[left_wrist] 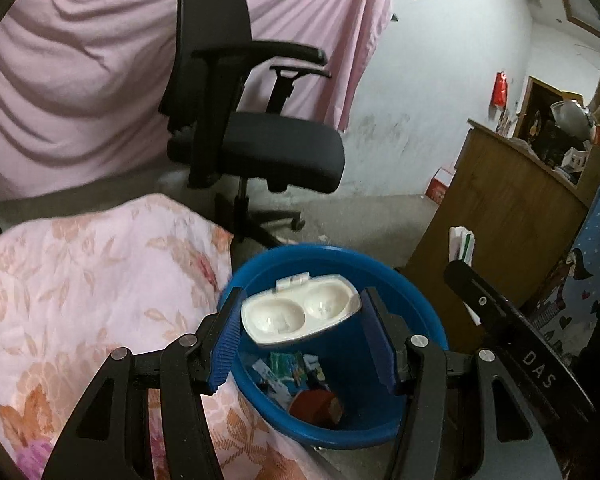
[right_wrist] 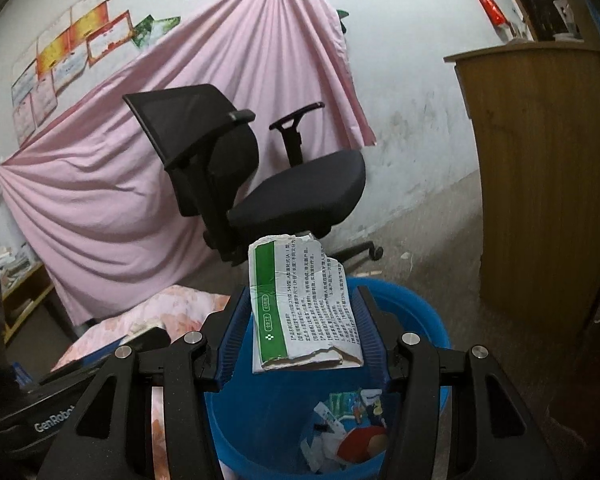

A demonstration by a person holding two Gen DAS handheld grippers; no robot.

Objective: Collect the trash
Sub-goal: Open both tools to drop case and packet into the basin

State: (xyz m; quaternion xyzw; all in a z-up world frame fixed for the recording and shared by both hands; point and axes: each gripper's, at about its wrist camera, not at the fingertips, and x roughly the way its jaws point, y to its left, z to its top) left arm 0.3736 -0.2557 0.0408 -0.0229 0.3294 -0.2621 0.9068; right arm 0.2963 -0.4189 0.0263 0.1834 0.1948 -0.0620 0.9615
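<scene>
Two grippers over one blue bin (left_wrist: 428, 312), and both have something between their fingers! The left gripper (left_wrist: 300, 312) is clamped on a white plastic tray (left_wrist: 300, 310) with two round hollows and a small hinged tab at its far edge, pinched from both sides by the blue ribbed pads (left_wrist: 225, 342), and it hangs right above the bin's open mouth. Down inside the bin you can see scraps already lying there, green and white wrappers (left_wrist: 288, 368) and something red (left_wrist: 310, 404) at the bottom. Over to the right gripper (right_wrist: 300, 320), and it grips a torn piece of white card with a green stripe and printed text (right_wrist: 296, 304), held upright between its pads (right_wrist: 236, 332), sitting above the near rim of the same bin (right_wrist: 432, 328). That card also peeks into the left view, just beyond the right gripper's black frame (left_wrist: 512, 332), off to the bin's right. A flowered pink quilt (left_wrist: 100, 280) lies just beside the bin on its left, touching its rim as far as the left camera shows. Behind it all stands a black office chair (right_wrist: 260, 172) in front of a hanging pink sheet (right_wrist: 140, 168), and a wooden cabinet (right_wrist: 540, 180) stands to the right against the white wall
</scene>
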